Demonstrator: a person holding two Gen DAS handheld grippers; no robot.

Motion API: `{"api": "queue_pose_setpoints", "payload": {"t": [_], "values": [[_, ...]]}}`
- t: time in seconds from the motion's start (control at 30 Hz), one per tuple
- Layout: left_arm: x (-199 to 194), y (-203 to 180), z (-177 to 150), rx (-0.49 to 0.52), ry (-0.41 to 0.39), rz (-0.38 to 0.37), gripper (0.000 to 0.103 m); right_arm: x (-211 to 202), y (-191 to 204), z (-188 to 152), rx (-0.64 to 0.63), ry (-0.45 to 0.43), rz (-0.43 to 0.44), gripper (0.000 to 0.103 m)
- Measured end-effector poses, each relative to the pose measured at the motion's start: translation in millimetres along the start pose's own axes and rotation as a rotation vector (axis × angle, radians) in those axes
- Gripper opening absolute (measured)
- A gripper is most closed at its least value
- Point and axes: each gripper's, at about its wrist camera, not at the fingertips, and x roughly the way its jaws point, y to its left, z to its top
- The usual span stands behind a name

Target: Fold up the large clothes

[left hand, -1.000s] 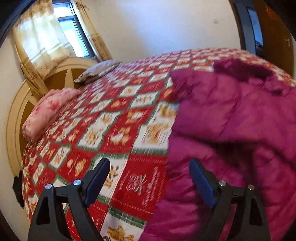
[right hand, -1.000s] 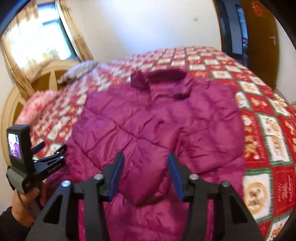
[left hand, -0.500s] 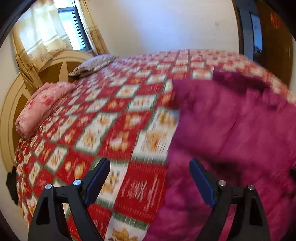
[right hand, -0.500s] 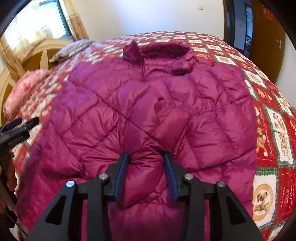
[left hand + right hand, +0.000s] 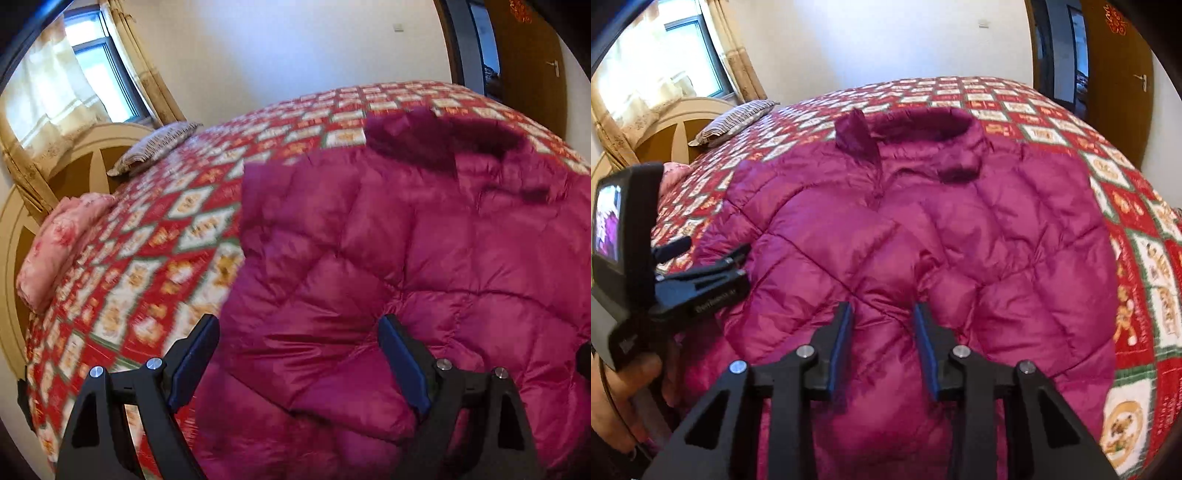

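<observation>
- Left wrist view: the left claw (image 5: 295,363) hangs tilted down over the near left part of a magenta quilted jacket (image 5: 424,266) spread on a bed (image 5: 192,229) with a red-and-white patterned cover. Its jaws stand wide and released, one finger past the jacket's left edge over the cover, the other over the puffy fabric. A pink pillow (image 5: 59,247) and a striped pillow (image 5: 155,147) lie by the headboard, under a curtained window (image 5: 99,77).
- Right wrist view: the right claw (image 5: 882,343) points down at the jacket (image 5: 960,240), collar at the far end. Its jaws have just been closing, and a ridge of the padded fabric sits between the blue pads (image 5: 840,345); whether they pinch it cannot be told. At the left edge, a hand (image 5: 631,391) holds the left claw (image 5: 713,258) above the jacket's side.
</observation>
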Motion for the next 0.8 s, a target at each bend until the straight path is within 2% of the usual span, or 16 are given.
{"api": "queue_pose_setpoints", "payload": {"t": [0.13,0.8], "values": [[7,0,-5,-0.021,0.005,-0.025,0.088,2,0,-8,-0.025,-0.019,-0.008,0.038],[10,-2,-6,-0.02,0.02,-0.043,0.088,9,10,-14,-0.065,-0.032,-0.064,0.038]]}}
